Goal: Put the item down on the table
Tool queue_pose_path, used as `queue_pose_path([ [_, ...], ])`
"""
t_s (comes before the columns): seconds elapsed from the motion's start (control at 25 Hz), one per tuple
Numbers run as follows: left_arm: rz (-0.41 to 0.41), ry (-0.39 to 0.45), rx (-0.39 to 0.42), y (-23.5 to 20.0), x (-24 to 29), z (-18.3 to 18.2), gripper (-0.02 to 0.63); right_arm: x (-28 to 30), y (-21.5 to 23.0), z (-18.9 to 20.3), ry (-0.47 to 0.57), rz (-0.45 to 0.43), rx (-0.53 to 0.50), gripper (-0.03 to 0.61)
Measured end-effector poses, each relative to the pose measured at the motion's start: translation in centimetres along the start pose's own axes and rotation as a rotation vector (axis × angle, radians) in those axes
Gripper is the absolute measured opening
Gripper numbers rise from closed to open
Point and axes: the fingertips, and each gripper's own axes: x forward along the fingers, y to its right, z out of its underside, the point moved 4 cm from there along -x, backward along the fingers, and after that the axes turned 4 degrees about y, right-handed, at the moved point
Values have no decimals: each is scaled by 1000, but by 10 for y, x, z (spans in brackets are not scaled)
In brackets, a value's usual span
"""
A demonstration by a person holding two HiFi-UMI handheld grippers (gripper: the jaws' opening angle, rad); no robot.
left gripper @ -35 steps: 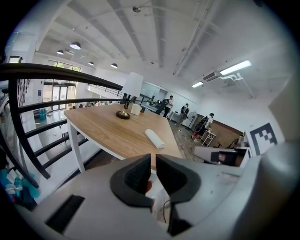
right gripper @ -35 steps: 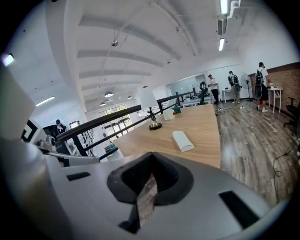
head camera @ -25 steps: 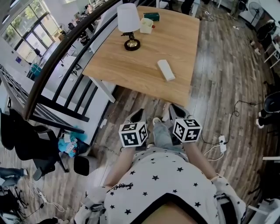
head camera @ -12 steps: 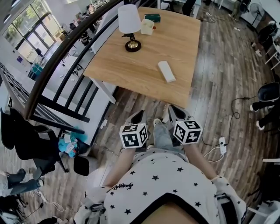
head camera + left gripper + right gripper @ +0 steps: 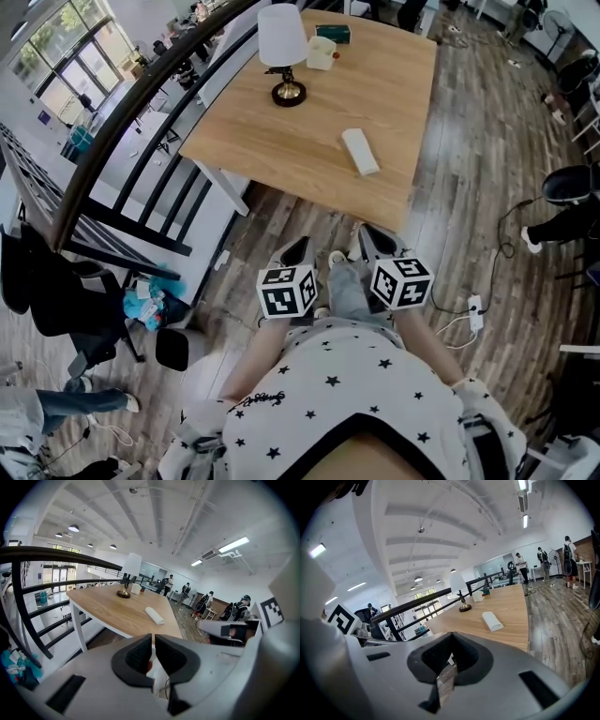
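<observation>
A white oblong item [image 5: 360,151] lies on the wooden table [image 5: 281,141], near its front right part, with neither gripper touching it. It also shows ahead in the left gripper view as the white item [image 5: 154,615] and in the right gripper view as the white item [image 5: 492,620]. Both grippers are held low in front of the person's body, short of the table's near edge. My left gripper [image 5: 295,251] has its jaws together with only a thin slit, nothing between them. My right gripper [image 5: 375,239] is shut and holds nothing.
A lamp [image 5: 285,45], a pale cup [image 5: 321,52] and a green box [image 5: 333,34] stand at the table's far end. A black railing [image 5: 122,141] runs along the left. A dark chair [image 5: 56,309] stands lower left. A power strip [image 5: 476,309] lies on the floor.
Both grippers stay where they were, shut. The head view has shifted slightly. A person's legs have moved along the floor at the right, another's at the lower left.
</observation>
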Motion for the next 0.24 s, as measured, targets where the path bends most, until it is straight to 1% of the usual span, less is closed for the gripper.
queue_pose_path([
  [0.24,-7,4,-4,-3,3,-1,32,5,-1,4,-13,-9,-7,-6],
])
